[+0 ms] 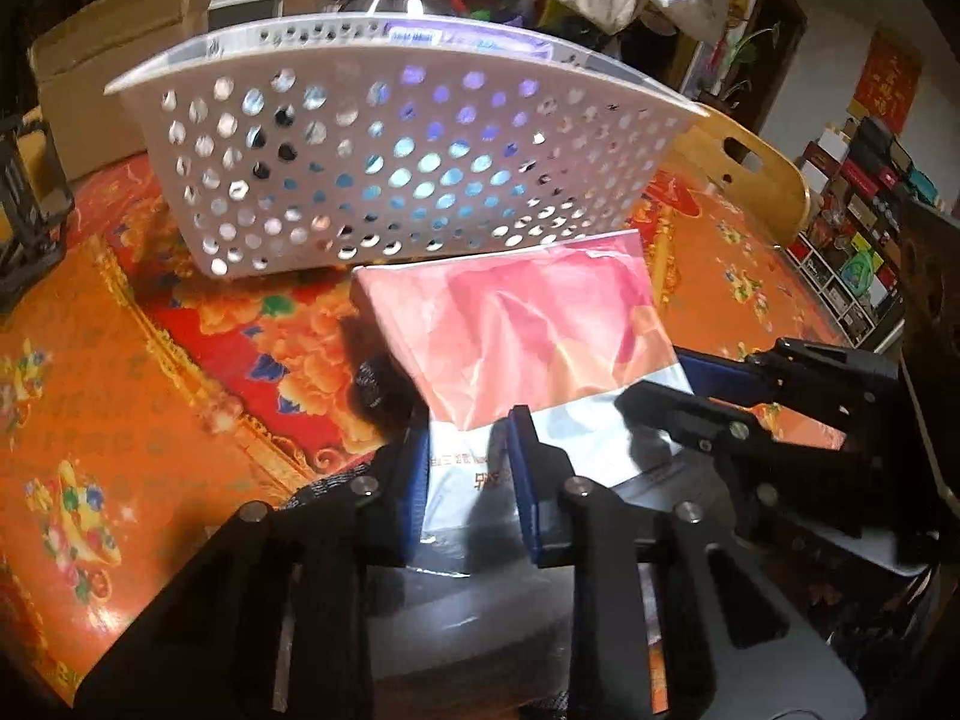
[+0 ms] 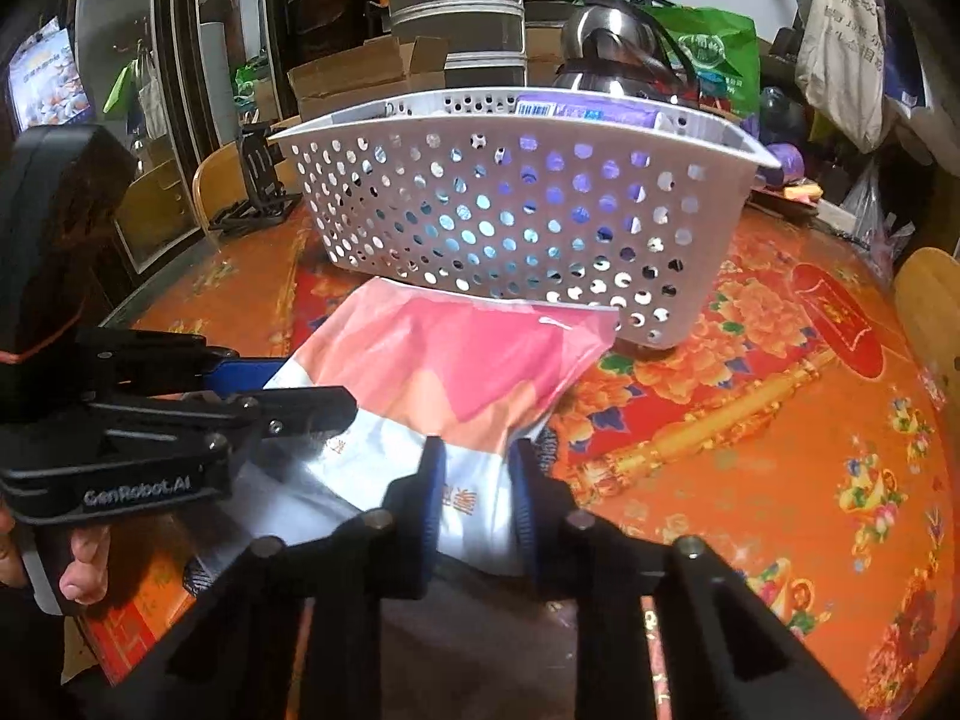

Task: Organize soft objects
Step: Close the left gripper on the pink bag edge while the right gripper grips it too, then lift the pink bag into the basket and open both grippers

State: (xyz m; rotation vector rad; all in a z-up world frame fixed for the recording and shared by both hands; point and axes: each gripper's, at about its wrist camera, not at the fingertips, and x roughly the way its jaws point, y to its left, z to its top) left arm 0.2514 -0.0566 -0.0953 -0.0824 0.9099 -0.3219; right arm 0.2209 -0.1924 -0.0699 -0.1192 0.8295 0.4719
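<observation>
- The room past both claws is crowded: cardboard boxes (image 2: 366,75), hanging bags, a green sack (image 2: 711,54), a steel kettle (image 2: 612,42) straight ahead of the right claw, and shelves of small packets (image 1: 852,222) far off to the right of the left claw
- The table (image 1: 120,360) under them wears a glossy orange-and-red cloth with gold flowers; wooden chair backs (image 1: 744,180) stand at its edge
- A white basket (image 1: 390,162) with round holes sits on the cloth directly ahead of both claws, purple packets showing over its rim
- The soft pack (image 1: 528,336), pink above and white below with printed characters, lies between the claws and the basket, its far edge close to the basket's foot
- The left gripper (image 1: 468,480) has its blue pads pressed on the pack's near white end, at the pack's left part
- The right gripper (image 2: 480,498) pinches the same white end further right, pads pressed on the wrapper
- A hand (image 2: 78,564) with bare fingertips holds the left tool's handle
</observation>
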